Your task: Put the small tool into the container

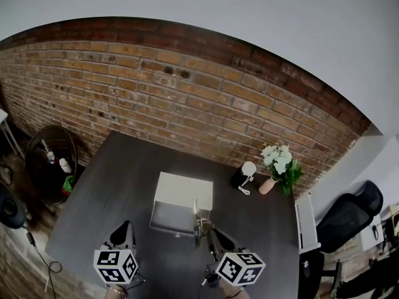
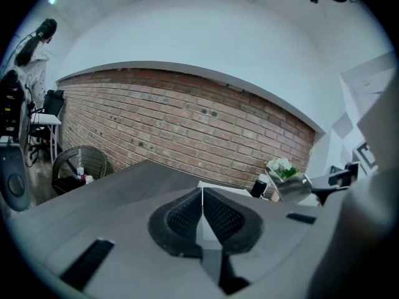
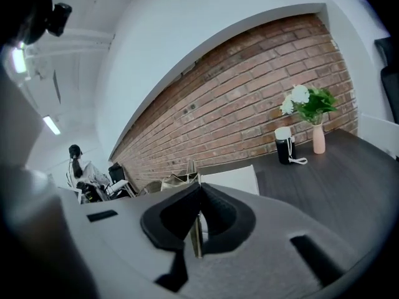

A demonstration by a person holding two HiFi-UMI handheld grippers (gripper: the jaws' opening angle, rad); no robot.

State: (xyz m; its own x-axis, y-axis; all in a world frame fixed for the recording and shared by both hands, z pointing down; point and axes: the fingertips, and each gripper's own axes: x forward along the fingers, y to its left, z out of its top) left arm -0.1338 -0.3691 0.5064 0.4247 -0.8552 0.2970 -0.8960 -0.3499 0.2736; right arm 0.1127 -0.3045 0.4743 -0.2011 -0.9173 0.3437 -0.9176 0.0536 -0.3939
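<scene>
Tool (image 1: 199, 220) clamped in right gripper (image 1: 209, 233), angled slightly down at container (image 1: 184, 189)

No readable writing anywhere in the room

The only printed marks are black-and-white square code patterns on the left cube (image 1: 116, 265) of the left gripper (image 1: 124, 228) and the right cube (image 1: 240, 268) of the right gripper (image 1: 204, 224); they carry no letters or numbers, and nothing else in any view bears a label, brand or sign clear enough to read
</scene>
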